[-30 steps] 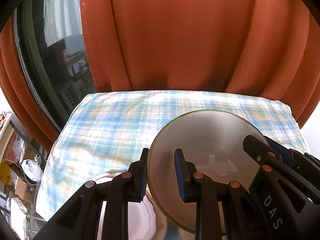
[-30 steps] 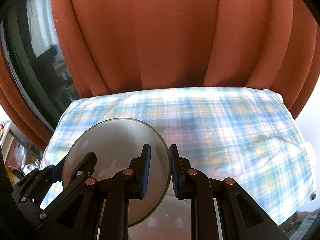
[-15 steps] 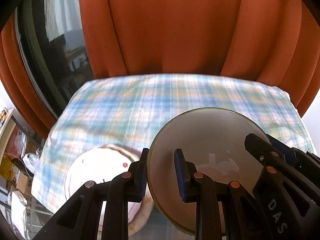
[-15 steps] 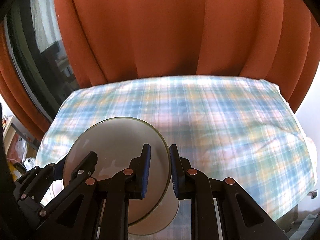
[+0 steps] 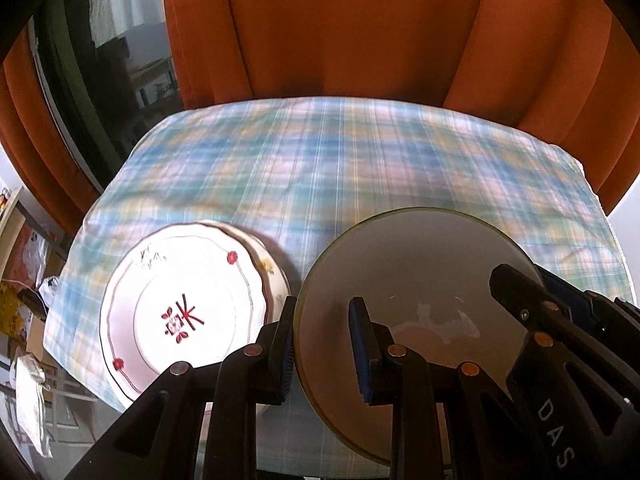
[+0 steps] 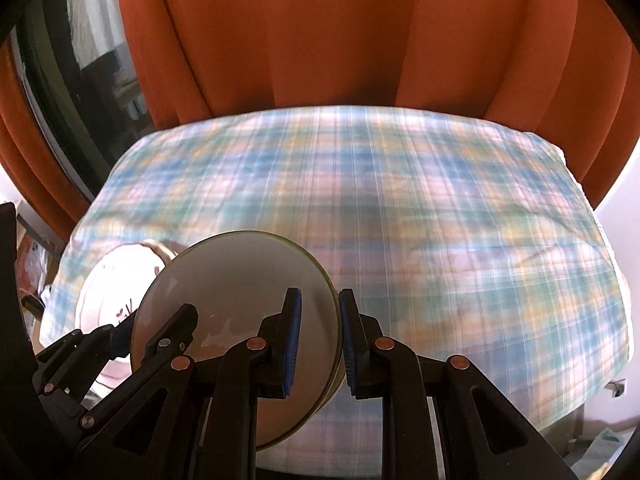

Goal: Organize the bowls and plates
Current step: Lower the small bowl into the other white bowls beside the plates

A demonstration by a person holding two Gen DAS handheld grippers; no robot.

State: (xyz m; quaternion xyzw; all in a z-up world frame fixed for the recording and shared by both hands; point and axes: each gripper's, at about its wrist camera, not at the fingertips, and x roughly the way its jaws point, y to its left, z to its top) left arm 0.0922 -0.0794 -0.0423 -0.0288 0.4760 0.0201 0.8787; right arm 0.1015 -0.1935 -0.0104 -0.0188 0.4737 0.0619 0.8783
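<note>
A plain grey-white bowl [image 5: 416, 280] with a greenish rim is held between both grippers above the table's near edge. My left gripper [image 5: 322, 352] is shut on its left rim. My right gripper [image 6: 319, 338] is shut on its right rim, and the bowl shows in the right wrist view [image 6: 236, 292] too. A white plate with a red flower pattern [image 5: 188, 312] lies on the table at the front left, on top of other white dishes [image 5: 266, 256]. It also shows in the right wrist view [image 6: 108, 280], partly hidden behind the bowl.
The table wears a blue, green and yellow plaid cloth [image 5: 360, 160], also in the right wrist view [image 6: 440, 216]. Orange curtains [image 5: 340, 28] hang right behind it. A dark window [image 5: 104, 64] is at the left. Boxes and bags [image 5: 24, 320] lie on the floor at left.
Both grippers have lifted the bowl up and back from the stack. The patterned plate beneath has come fully into view, and more of the table shows.
</note>
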